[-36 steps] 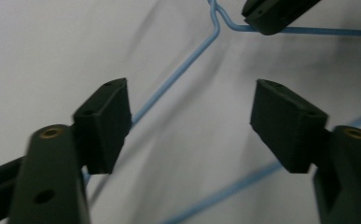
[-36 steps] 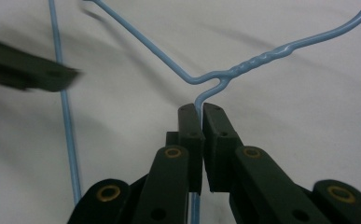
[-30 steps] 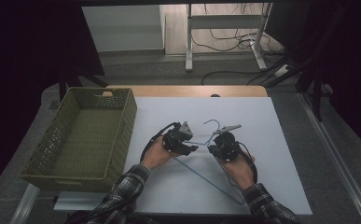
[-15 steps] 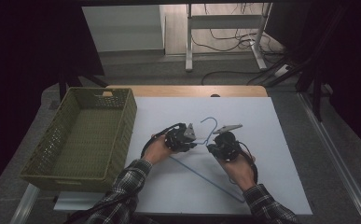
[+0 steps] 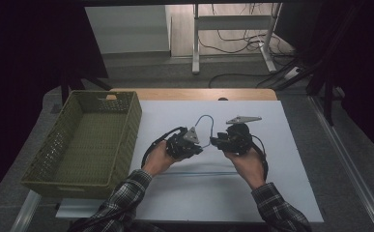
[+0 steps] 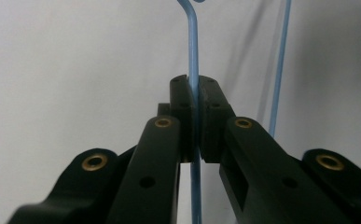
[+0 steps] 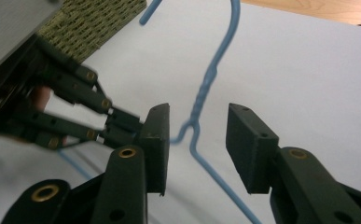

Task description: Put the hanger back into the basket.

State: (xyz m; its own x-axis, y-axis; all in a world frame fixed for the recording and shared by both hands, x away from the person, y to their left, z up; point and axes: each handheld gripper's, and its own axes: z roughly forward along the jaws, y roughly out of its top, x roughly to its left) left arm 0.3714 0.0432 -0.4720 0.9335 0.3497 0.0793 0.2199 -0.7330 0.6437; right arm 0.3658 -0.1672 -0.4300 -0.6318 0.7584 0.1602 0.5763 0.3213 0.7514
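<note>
Over the white desk (image 5: 281, 159), the left hand-held gripper (image 5: 197, 146) pinches a thin blue wire coat hanger (image 5: 205, 118). Facing it, the right hand-held gripper (image 5: 214, 141) gapes around the hanger's twisted neck

Blue wire hanger (image 6: 193, 42) hook cut off by top edge; lower bar (image 5: 208, 170) partly hidden by hands.

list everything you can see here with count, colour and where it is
wire hanger: 1, light blue, on the white sheet at mid-table, its hook pointing away from the person
basket: 1, olive green, woven, at the table's left edge
white sheet: 1, white, covering most of the tabletop
table: 1, light wood, a bare strip showing along the far edge
desk frame: 1, white, on the floor beyond the table, cables near it
left tool: 1, black, shut on the hanger wire
right tool: 1, black, jaws open around the hanger's twisted neck
hands: 2, in plaid sleeves, near edge
</note>
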